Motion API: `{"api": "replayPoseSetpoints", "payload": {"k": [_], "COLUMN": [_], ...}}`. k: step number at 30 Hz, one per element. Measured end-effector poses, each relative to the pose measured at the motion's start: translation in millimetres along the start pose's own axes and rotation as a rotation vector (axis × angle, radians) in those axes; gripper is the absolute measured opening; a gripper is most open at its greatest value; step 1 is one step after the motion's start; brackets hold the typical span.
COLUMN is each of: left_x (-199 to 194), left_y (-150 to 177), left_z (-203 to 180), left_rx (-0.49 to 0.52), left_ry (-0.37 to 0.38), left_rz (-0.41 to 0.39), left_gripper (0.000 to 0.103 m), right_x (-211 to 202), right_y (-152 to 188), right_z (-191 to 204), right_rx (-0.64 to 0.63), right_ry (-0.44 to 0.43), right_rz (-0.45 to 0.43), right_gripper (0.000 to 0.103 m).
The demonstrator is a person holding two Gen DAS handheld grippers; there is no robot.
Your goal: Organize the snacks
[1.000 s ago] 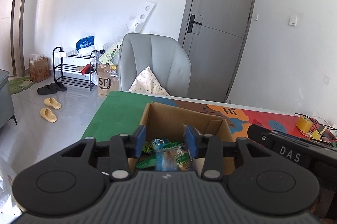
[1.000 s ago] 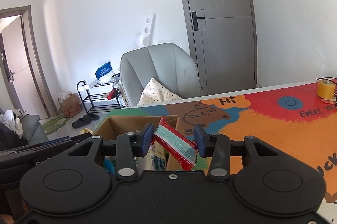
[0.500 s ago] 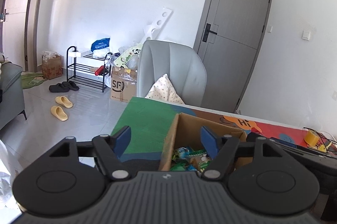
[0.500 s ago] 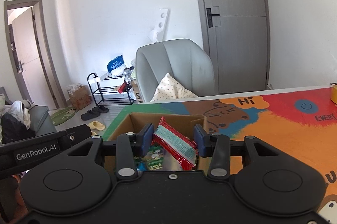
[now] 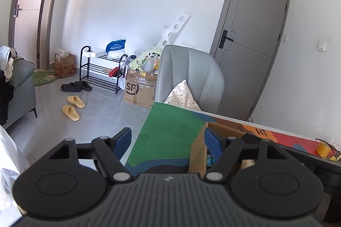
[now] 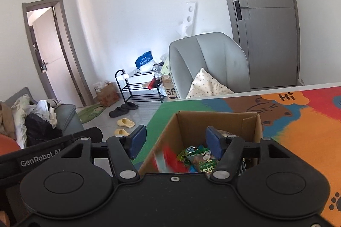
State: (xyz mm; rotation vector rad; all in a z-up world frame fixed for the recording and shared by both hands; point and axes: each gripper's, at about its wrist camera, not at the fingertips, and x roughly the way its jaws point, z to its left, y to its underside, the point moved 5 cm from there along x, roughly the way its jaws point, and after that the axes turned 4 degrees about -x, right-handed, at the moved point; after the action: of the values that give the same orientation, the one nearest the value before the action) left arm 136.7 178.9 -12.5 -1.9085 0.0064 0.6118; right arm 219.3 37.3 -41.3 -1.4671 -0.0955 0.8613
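An open cardboard box (image 6: 213, 122) stands on the colourful table mat near the table's left end. It holds several snack packets (image 6: 200, 157), mostly green. A red packet (image 6: 170, 159) shows blurred inside the box by its left wall. My right gripper (image 6: 175, 142) is open and empty just above the box's near left wall. My left gripper (image 5: 168, 141) is open and empty, to the left of the box (image 5: 200, 148), over the green part of the mat and the table's left edge.
The table mat (image 6: 298, 120) stretches right, orange and red. A grey chair (image 5: 189, 79) with a cushion stands behind the table. A yellow tape roll (image 5: 321, 149) and cables lie at the far right. The floor drops off left of the table edge (image 5: 138, 137).
My right gripper opened and the red packet dropped from it into the box. My left gripper opened, let go of a packet and drew back to the left of the box.
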Motion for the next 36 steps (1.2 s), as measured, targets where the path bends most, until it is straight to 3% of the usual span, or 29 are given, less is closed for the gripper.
{"api": "replayPoseSetpoints", "payload": {"k": [19, 28, 36], "left_x": [-4.1, -17.6, -34.8], "left_y": [31.2, 46.7, 46.1], "left_z": [-60.1, -97.4, -117.3], "left_rx": [0.089, 0.174, 0.223], "left_ry": [0.084, 0.065, 0.084], "left_rz": [0.066, 0.069, 0.080], "left_gripper": [0.082, 0.092, 0.102], "right_x": [-47.1, -82.5, -117.7], "right_y": [17.5, 30.5, 28.2], "right_z": [-67.9, -105.9, -119.2], "right_rx": [0.040, 0.090, 0.089], "right_ry": [0.191, 0.253, 0.291], "right_rz": [0.008, -0.008, -0.056], "right_gripper": [0.065, 0.078, 0.102]}}
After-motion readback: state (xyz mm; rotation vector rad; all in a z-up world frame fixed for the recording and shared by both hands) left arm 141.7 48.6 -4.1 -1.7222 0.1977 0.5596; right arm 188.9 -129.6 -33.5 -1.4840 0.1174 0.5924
